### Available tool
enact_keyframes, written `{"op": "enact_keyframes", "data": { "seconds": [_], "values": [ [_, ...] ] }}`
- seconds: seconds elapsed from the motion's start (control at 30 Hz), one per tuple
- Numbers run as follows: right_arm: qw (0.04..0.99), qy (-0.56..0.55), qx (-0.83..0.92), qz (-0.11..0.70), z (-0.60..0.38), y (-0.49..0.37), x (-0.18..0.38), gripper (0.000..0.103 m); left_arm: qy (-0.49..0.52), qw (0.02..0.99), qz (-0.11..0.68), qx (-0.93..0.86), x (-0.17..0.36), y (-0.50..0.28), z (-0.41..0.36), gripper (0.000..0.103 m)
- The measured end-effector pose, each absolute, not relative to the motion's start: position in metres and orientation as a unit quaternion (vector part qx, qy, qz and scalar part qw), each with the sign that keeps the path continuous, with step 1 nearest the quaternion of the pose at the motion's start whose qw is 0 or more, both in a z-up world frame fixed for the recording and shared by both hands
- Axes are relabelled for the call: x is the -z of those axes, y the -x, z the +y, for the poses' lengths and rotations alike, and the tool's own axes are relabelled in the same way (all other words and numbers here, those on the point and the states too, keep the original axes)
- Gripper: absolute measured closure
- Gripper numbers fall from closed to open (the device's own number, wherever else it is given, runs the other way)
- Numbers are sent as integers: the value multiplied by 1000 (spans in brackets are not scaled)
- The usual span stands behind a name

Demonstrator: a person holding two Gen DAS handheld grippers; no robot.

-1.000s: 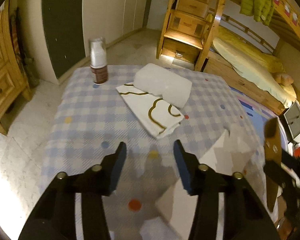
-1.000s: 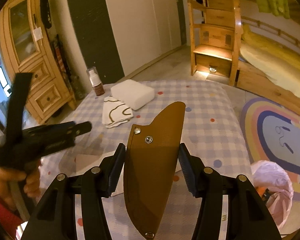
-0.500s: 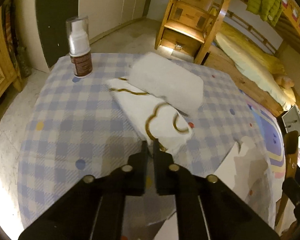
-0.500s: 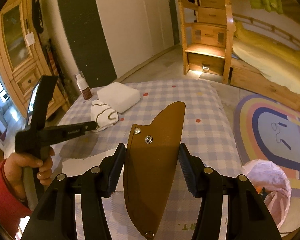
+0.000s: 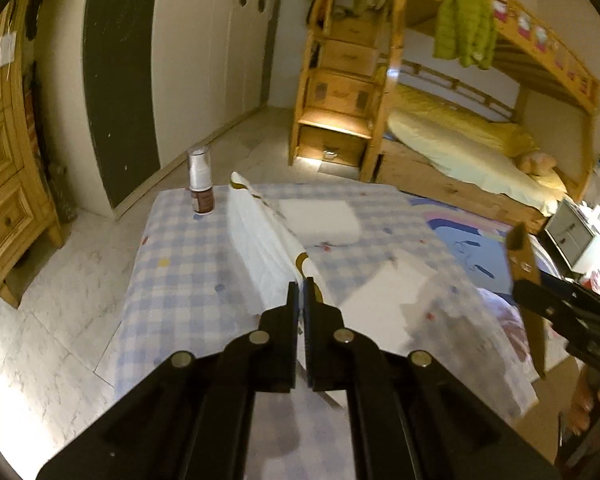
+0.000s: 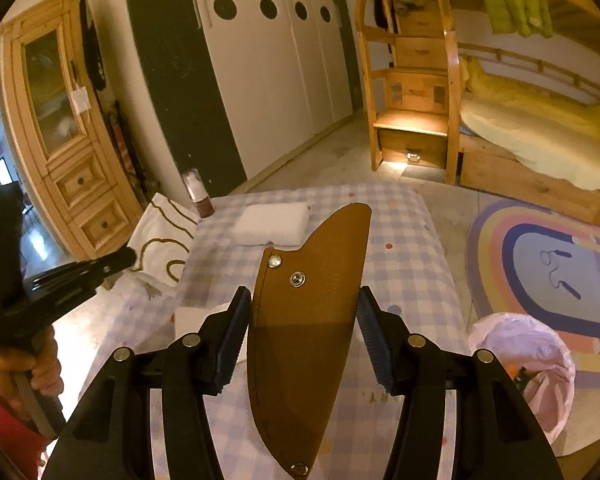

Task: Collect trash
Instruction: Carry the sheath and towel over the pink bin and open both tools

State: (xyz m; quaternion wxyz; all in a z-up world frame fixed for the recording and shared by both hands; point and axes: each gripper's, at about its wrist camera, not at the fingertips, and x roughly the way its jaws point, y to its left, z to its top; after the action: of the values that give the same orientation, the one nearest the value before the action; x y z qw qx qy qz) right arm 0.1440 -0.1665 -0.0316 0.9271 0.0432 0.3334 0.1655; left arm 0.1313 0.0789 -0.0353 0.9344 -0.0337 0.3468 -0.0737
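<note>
Left gripper (image 5: 301,294) pinches the white gold-patterned wrapper (image 5: 260,240) at frame centre, lifted off the checked table (image 5: 172,248); right gripper (image 6: 302,322) grips a brown leather sheath (image 6: 308,300). Carry the wrapper steadily toward the pink-lined bin (image 6: 528,364), lower right.
</note>
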Motion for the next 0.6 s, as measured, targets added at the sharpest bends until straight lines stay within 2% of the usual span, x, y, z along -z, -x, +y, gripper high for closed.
{"op": "enact_keyframes", "data": {
  "seconds": [0.3, 0.6],
  "values": [
    [931, -53, -148, 329, -191, -112, 27, 49, -30, 931, 338, 135, 33, -83, 10, 103],
    [938, -83, -85, 325, -249, -92, 33, 48, -80, 914, 330, 221, 32, -75, -76, 103]
  ]
}}
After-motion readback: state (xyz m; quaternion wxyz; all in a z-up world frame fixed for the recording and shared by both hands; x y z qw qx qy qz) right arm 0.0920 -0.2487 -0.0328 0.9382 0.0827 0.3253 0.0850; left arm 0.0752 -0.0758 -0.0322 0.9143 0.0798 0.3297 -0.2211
